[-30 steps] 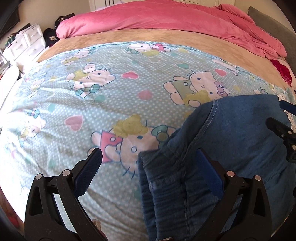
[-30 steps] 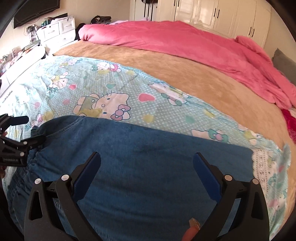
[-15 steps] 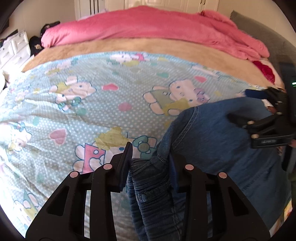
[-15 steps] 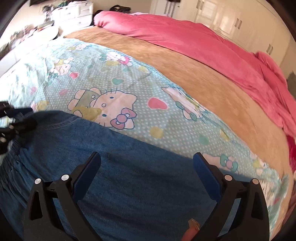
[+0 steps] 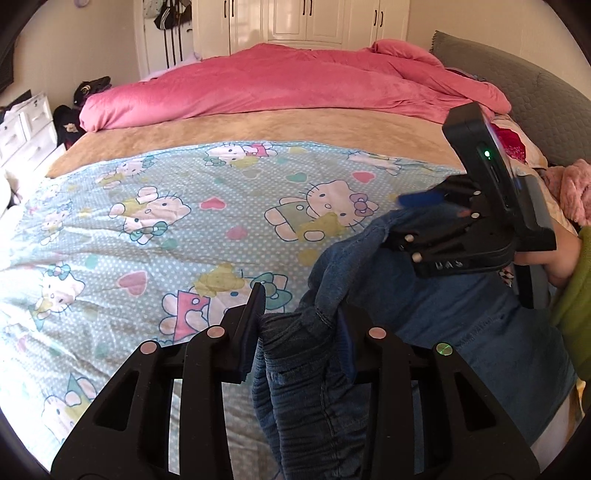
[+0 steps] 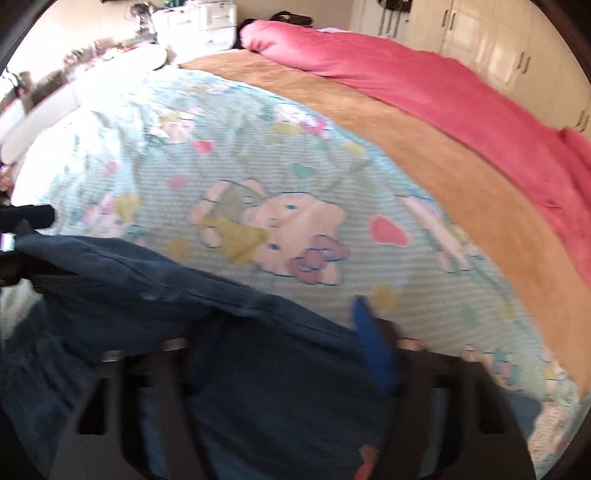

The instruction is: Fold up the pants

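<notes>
A: Any containers in the shot?
B: Only a white dresser (image 5: 26, 125) at the upper left of the left wrist view, drawers closed, contents hidden. The same view has white wardrobe doors (image 5: 303, 20) top centre, also closed.

A: Where are the pants?
B: The pants (image 5: 424, 332) fill the lower right of that view, lying on a cartoon-cat sheet (image 5: 147, 229). In the right wrist view they cover the lower left and bottom (image 6: 221, 369).

A: How do they look?
B: Blue denim. The gathered waistband bunches up in the bottom centre, and a stitched edge rises in a ridge toward the right.

A: The left gripper?
B: The left gripper (image 5: 301, 325) has narrow jaws pinching the bunched waistband, pads pressing the cloth on both sides.

A: And the right one?
B: The right gripper (image 5: 410, 218) sits at the right of the left wrist view, jaws closing, denim edge between them, one blue pad above the cloth. Its own view is blurred (image 6: 284, 325). I cannot tell if the pads press yet.

A: Behind?
B: A tan blanket (image 5: 258, 129), then a pink duvet (image 5: 295, 85).
</notes>
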### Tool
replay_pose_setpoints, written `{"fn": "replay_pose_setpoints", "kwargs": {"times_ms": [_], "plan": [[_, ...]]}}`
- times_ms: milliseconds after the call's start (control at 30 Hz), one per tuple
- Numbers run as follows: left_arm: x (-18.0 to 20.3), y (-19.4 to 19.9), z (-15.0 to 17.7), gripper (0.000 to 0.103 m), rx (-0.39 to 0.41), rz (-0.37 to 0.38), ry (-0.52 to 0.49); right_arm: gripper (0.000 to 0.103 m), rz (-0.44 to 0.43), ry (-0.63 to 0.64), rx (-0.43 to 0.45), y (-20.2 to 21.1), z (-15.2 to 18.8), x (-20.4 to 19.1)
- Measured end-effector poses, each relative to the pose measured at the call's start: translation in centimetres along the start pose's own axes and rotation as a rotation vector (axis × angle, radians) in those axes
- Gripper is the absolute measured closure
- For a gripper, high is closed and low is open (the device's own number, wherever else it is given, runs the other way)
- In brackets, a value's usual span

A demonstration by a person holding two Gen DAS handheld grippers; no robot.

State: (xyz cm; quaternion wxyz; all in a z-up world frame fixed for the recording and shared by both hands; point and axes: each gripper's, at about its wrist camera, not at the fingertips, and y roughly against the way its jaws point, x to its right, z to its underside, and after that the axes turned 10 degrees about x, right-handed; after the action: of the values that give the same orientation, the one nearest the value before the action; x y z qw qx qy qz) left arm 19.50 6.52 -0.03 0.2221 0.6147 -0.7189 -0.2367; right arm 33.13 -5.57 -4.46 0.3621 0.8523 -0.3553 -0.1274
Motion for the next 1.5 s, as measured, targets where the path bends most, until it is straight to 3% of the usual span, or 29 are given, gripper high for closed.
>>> {"fn": "replay_pose_setpoints", "kwargs": {"times_ms": [33, 100, 200, 533, 800, 1033, 1300, 1500], "plan": [[-0.1, 0.1, 0.1, 0.076, 0.0, 0.0, 0.004, 0.073, -0.01, 0.014, 0.004, 0.2, 0.1, -0.5], [-0.2, 0.2, 0.3, 0.076, 0.002, -0.009, 0.004, 0.09, -0.008, 0.05, 0.016, 0.8, 0.2, -1.4], [-0.5, 0.5, 0.6, 0.076, 0.007, -0.017, 0.012, 0.096, -0.012, 0.028, 0.053, 2.7, 0.7, -1.5], [0.5, 3.9, 1.6, 0.076, 0.051, -0.019, -0.008, 0.098, -0.08, -0.122, 0.201, 12.9, 3.8, -3.0], [1.8, 8.2, 4.6, 0.075, 0.053, -0.021, -0.03, 0.098, -0.14, -0.113, 0.238, 19.6, 8.0, -8.8], [2.2, 10.3, 8.4, 0.074, 0.015, -0.033, -0.037, 0.098, -0.187, -0.134, 0.171, 20.3, 11.8, -12.9], [2.7, 10.5, 10.5, 0.071, -0.019, -0.04, -0.04, 0.098, -0.161, -0.143, 0.104, 19.4, 14.4, -15.4], [1.8, 10.6, 11.7, 0.064, -0.066, -0.023, 0.024, 0.097, -0.124, -0.116, 0.065, 18.8, 15.4, -16.8]]}}
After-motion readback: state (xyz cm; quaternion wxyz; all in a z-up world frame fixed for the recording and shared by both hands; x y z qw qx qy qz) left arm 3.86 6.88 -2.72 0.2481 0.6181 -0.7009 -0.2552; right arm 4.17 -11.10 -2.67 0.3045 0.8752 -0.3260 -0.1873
